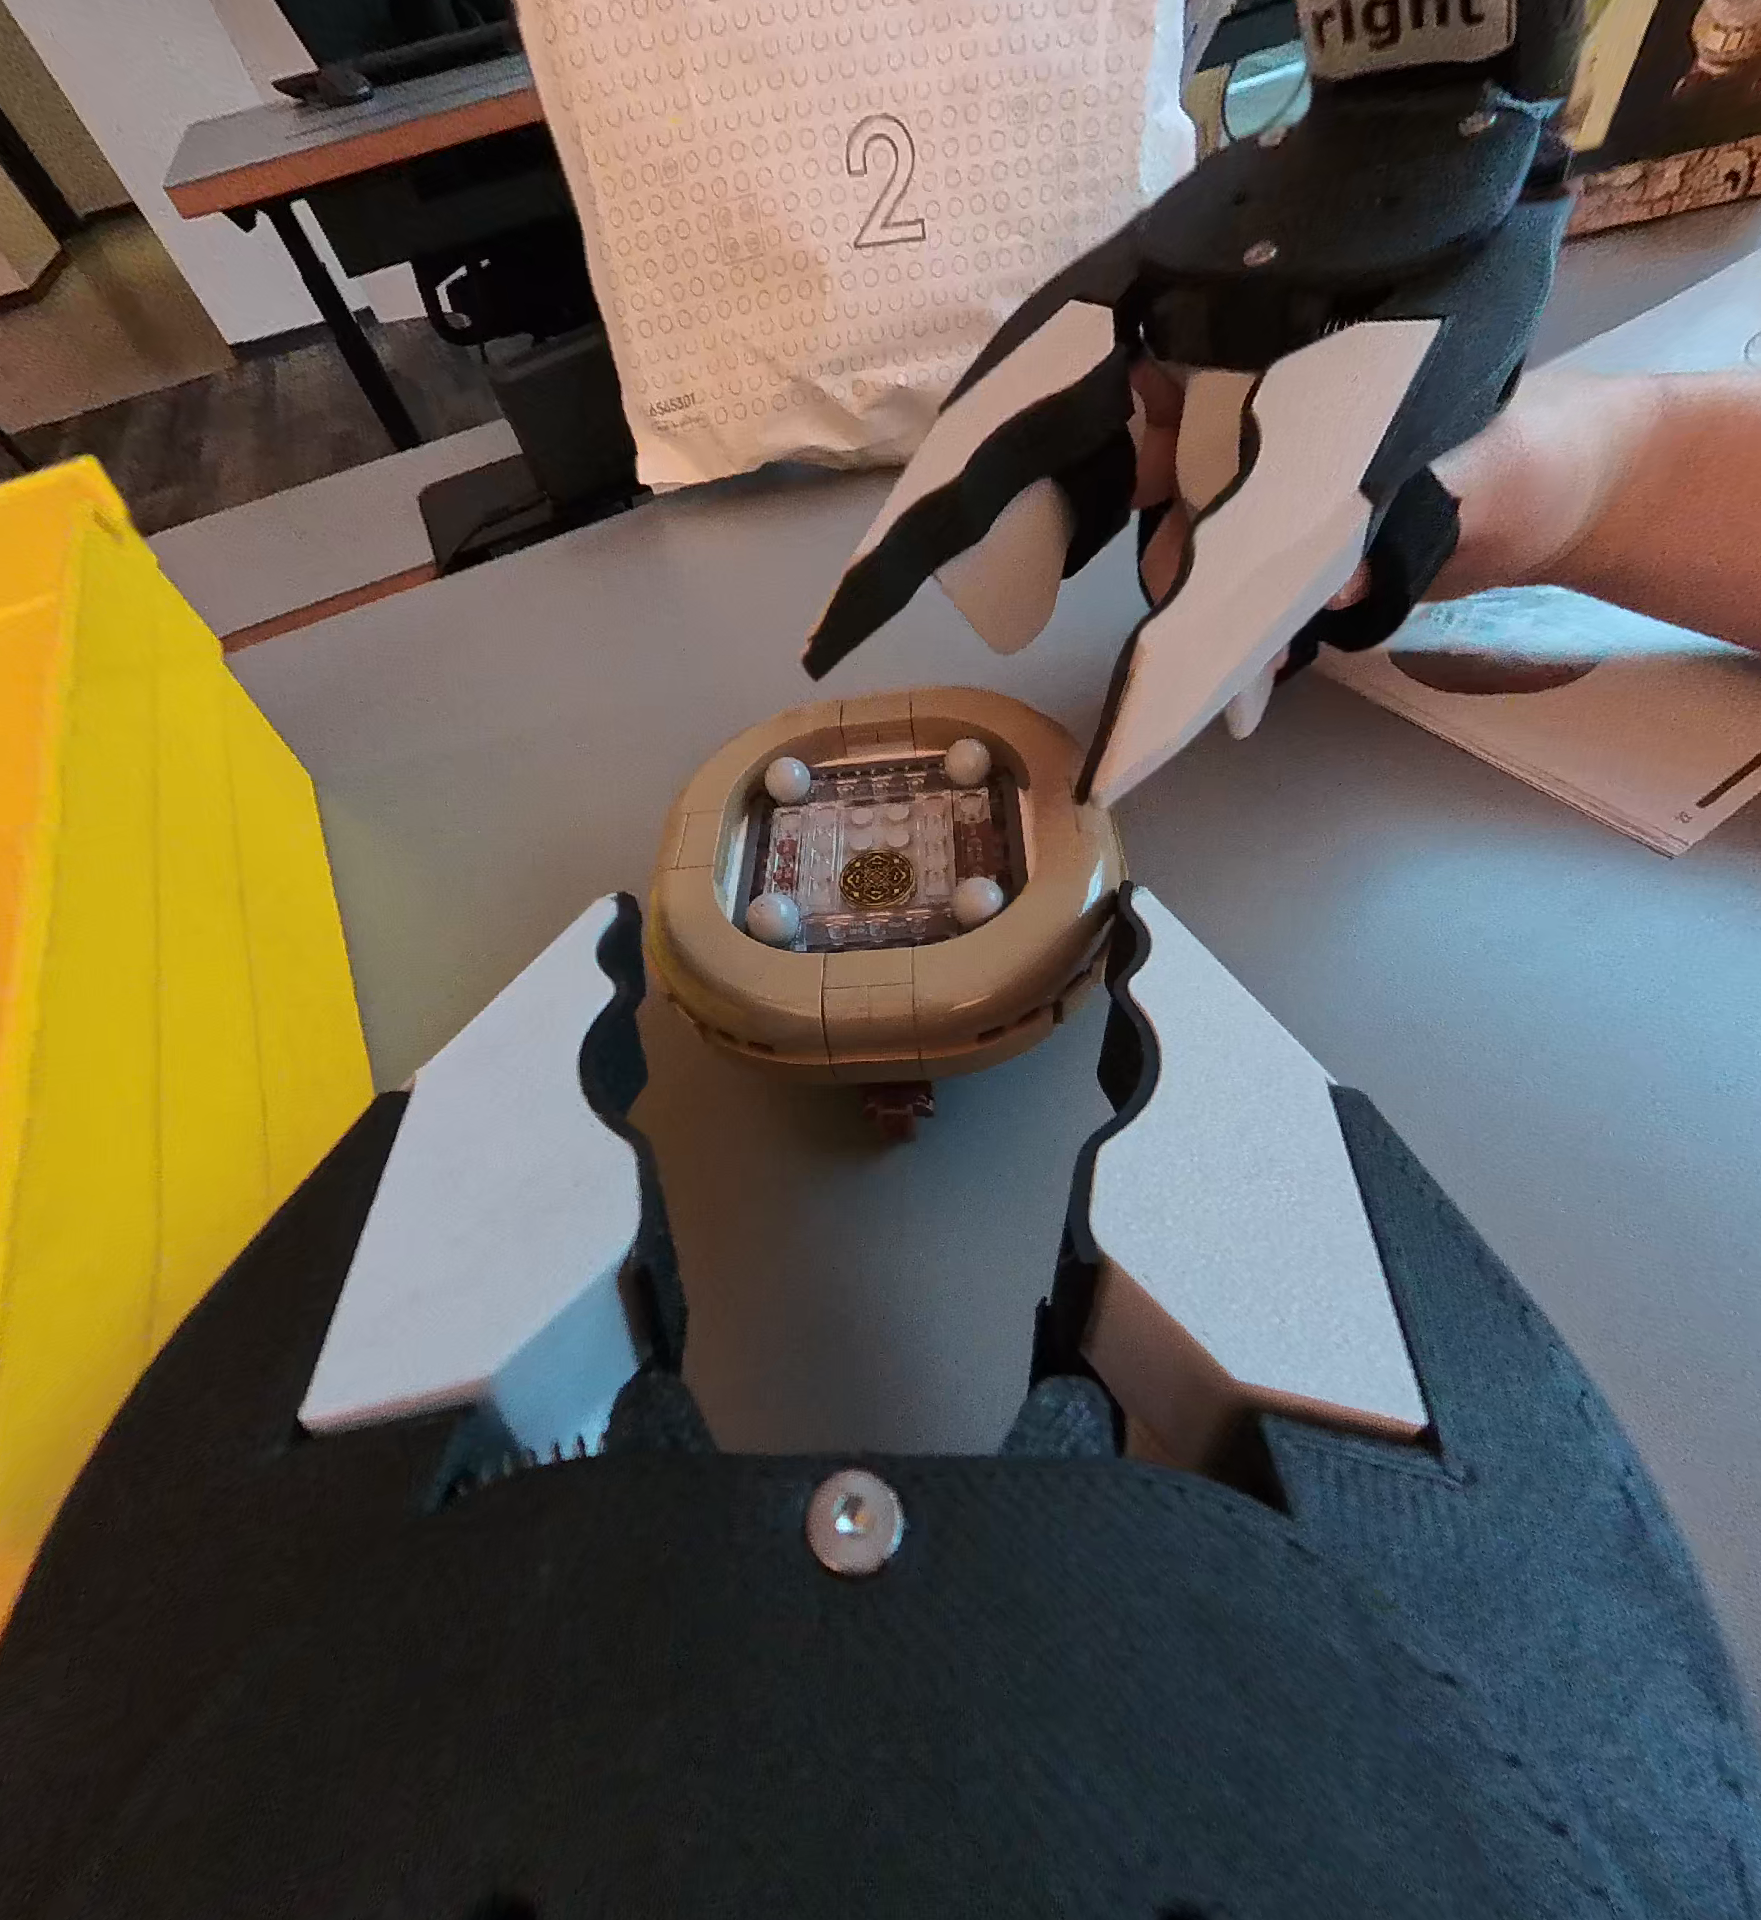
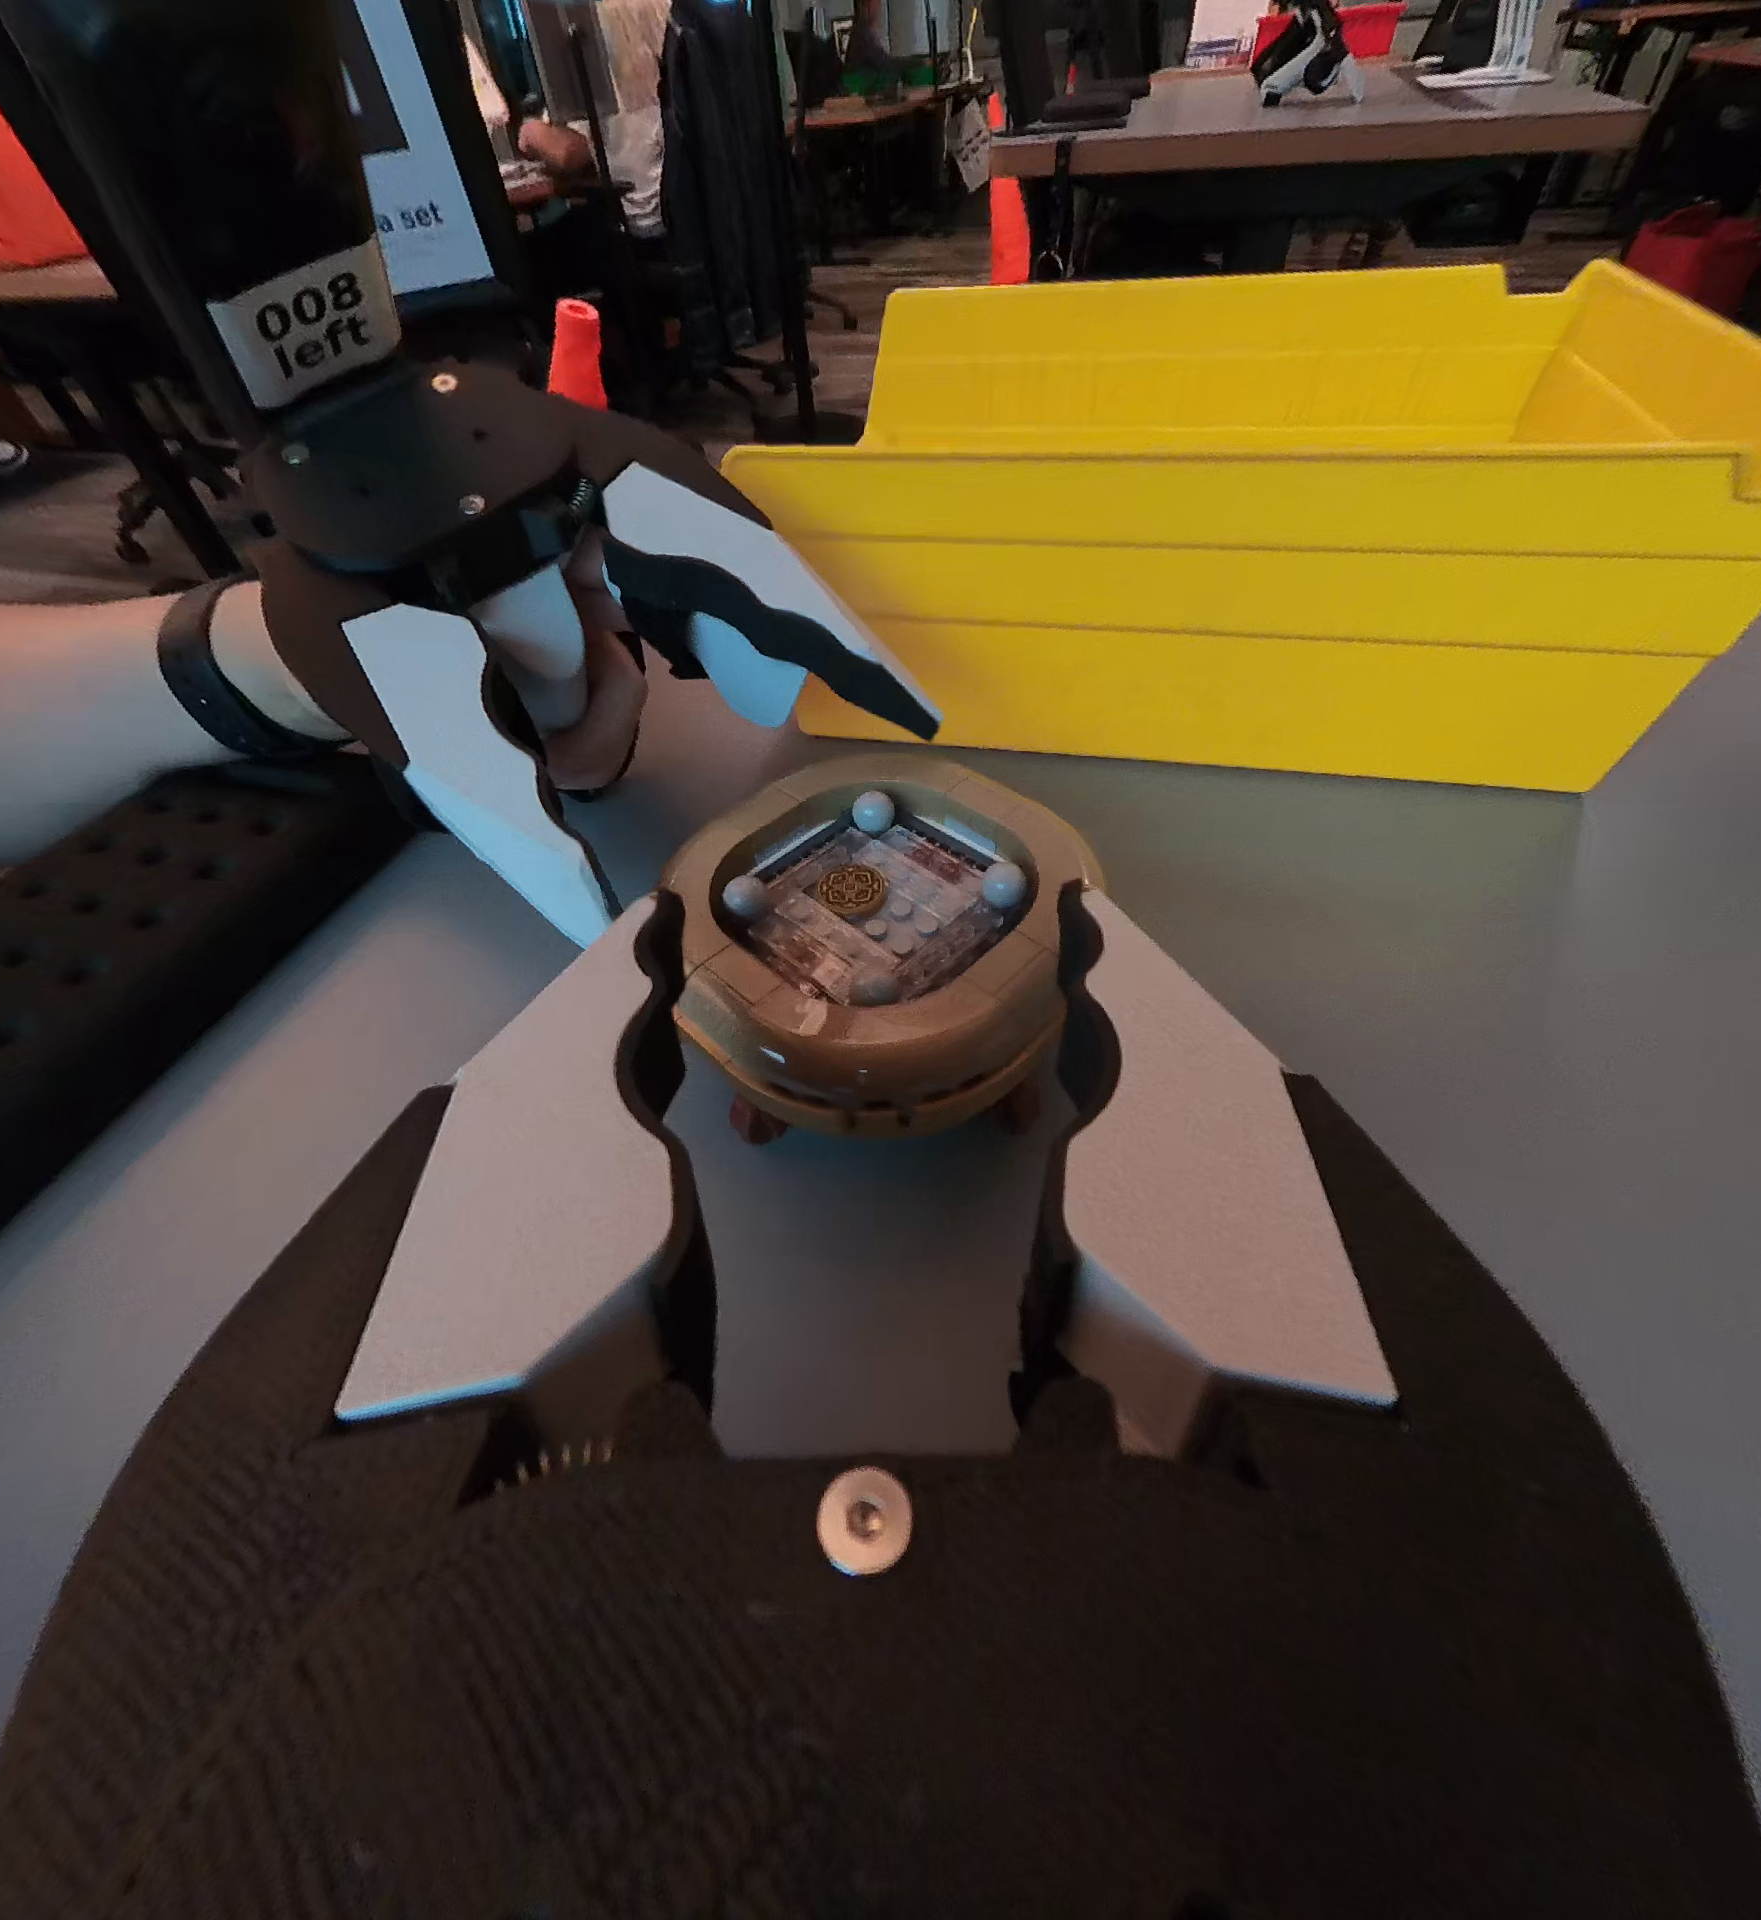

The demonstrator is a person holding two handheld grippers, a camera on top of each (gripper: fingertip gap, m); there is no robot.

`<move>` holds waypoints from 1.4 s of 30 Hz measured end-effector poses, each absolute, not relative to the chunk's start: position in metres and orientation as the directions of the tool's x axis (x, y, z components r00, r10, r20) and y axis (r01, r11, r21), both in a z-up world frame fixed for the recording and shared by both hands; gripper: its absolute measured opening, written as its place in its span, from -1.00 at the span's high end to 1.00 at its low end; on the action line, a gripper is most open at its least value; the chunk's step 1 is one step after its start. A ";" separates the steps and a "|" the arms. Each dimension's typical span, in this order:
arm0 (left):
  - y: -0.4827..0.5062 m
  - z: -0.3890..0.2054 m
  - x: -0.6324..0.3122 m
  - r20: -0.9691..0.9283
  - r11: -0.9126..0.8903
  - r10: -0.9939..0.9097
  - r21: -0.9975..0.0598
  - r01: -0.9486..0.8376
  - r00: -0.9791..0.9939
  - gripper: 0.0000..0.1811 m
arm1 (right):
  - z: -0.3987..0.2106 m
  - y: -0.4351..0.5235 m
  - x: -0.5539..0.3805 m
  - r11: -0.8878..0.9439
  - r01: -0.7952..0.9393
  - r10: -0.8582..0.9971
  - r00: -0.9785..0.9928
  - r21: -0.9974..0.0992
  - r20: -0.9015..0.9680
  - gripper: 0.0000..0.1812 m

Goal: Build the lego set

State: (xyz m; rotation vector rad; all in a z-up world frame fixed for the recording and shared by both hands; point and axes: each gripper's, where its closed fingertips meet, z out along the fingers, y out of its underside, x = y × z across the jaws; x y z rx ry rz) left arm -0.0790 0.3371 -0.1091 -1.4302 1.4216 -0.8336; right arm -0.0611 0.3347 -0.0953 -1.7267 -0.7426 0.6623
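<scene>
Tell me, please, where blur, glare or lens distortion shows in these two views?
Left wrist view: the yellow bin is smeared, straight edges bow at the frame's rim. Right wrist view: small glare spots on the tan lego model, the background is dim and soft.

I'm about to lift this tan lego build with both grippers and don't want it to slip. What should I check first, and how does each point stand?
1. Tan lego build upright on the grey table: ok.
2. Left gripper open, fingers either side of the build's near edge: ok.
3. Right gripper open, straddling the build: ok.
4. Firm finger contact on the build: cannot tell; one right fingertip looks to touch the rim.
5. Four grey ball pieces seated at the top corners: ok.
6. Yellow bin clear of the lift path: ok, it stands apart from the build.
</scene>
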 end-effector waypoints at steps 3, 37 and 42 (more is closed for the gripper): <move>0.338 -0.109 -0.080 -0.134 0.088 -0.985 -0.930 -0.357 0.105 0.02 | -0.106 0.336 -0.058 -0.233 0.223 0.746 0.665 -0.947 -0.026 0.19; 0.142 -0.145 0.005 -0.343 0.526 -0.839 -0.710 -0.469 -0.422 0.32 | -0.128 0.030 0.096 -0.551 0.146 0.163 0.984 -0.822 0.065 0.31; 0.149 -0.147 -0.003 -0.244 0.413 -0.894 -0.774 -0.481 -0.375 0.32 | -0.151 0.042 0.085 -0.629 0.118 0.186 0.982 -0.768 -0.002 0.28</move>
